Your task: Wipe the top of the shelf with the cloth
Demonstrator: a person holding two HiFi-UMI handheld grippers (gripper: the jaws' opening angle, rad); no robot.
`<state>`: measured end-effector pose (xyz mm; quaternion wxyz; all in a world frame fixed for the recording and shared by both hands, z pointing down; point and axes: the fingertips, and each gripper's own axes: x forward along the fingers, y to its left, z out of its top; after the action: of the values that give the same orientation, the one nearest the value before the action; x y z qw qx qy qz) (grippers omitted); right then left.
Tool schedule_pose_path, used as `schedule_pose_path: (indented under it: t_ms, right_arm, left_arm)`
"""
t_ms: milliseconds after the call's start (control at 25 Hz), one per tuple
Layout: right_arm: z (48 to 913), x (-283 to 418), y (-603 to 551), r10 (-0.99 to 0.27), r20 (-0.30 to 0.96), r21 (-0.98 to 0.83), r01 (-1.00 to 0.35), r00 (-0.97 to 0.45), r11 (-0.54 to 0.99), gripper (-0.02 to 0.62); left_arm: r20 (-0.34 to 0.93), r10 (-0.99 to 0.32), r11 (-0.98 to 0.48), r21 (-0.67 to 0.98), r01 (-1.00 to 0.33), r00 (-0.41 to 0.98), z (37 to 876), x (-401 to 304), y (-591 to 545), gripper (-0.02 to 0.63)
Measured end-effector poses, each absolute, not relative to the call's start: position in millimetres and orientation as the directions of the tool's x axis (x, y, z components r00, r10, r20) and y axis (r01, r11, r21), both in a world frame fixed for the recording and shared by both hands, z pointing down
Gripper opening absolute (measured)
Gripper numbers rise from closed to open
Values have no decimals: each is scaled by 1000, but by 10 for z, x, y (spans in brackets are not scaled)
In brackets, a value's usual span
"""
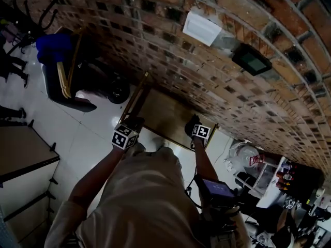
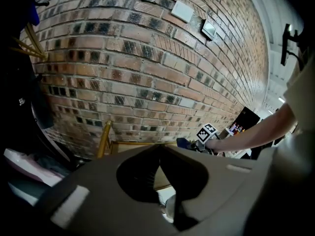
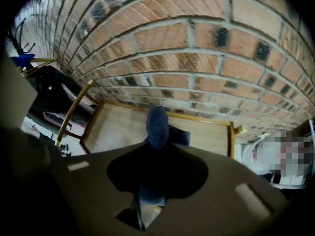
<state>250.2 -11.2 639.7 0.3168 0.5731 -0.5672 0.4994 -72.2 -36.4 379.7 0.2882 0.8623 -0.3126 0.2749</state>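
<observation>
The shelf (image 1: 164,113) has a pale wooden top in a gold metal frame and stands against the brick wall. My right gripper (image 1: 193,125) is shut on a dark blue cloth (image 3: 157,126), which sticks up out of the jaws over the shelf top (image 3: 118,132) near its middle. From the left gripper view, the right gripper (image 2: 191,143) and a bit of the cloth (image 2: 182,141) sit over the shelf's right part. My left gripper (image 1: 133,123) hangs at the shelf's near left corner, by the gold rail (image 2: 104,139). Its jaws are shut, tips touching, holding nothing.
A brick wall (image 1: 170,45) rises right behind the shelf, with a white box (image 1: 201,27) and a black device (image 1: 252,60) on it. A dark chair with a blue item (image 1: 53,47) stands left. A white bag (image 1: 243,154) and a cart of bottles (image 1: 285,179) stand right.
</observation>
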Motion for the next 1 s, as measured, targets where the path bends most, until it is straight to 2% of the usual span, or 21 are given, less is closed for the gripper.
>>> schedule_pose_path:
  t_ms: [200,560,1000]
  right_arm:
    - [6228,1683,-595,-371,901,-261,-964,-224,-52,77]
    - [6341,149,-1327,-336,867,-354,-930,-367,102,77]
    - [6984,-1025,-1868,-291,842,-442,-890,-455,112,77]
  left_arm:
    - [659,-377,-627,335,-703,651,3832,-1012,-368,-21]
    - [649,-379,-626,346,-699,660,3719,-1491,-451,-21]
    - [680,-324,-636,358,-684,657,3796,-2111,-456,-21]
